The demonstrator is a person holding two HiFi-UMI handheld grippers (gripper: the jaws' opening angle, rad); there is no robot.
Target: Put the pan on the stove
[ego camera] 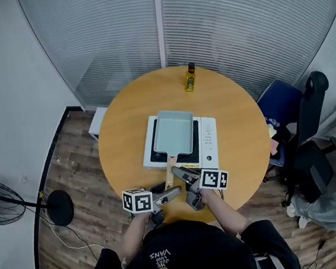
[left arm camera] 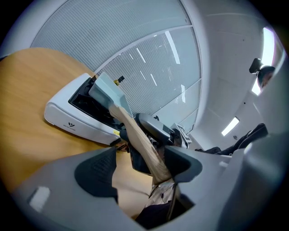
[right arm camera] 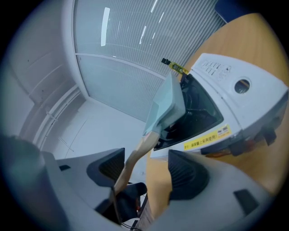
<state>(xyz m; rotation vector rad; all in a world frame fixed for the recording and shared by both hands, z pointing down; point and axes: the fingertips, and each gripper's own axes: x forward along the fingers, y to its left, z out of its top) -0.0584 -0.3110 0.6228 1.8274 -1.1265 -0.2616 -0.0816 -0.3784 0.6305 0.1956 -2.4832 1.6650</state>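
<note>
Pan (ego camera: 172, 131) on stove (ego camera: 209, 138), handle (ego camera: 169, 171) btw parted jaws

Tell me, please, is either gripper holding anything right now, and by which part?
Nothing is held: the left gripper and the right gripper both stand open, with the pan's wooden handle passing unclamped between their jaws.

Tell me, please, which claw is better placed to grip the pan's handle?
Left, probably: the left claw stands open with the handle deep between its jaws; the right claw also straddles it.
</note>
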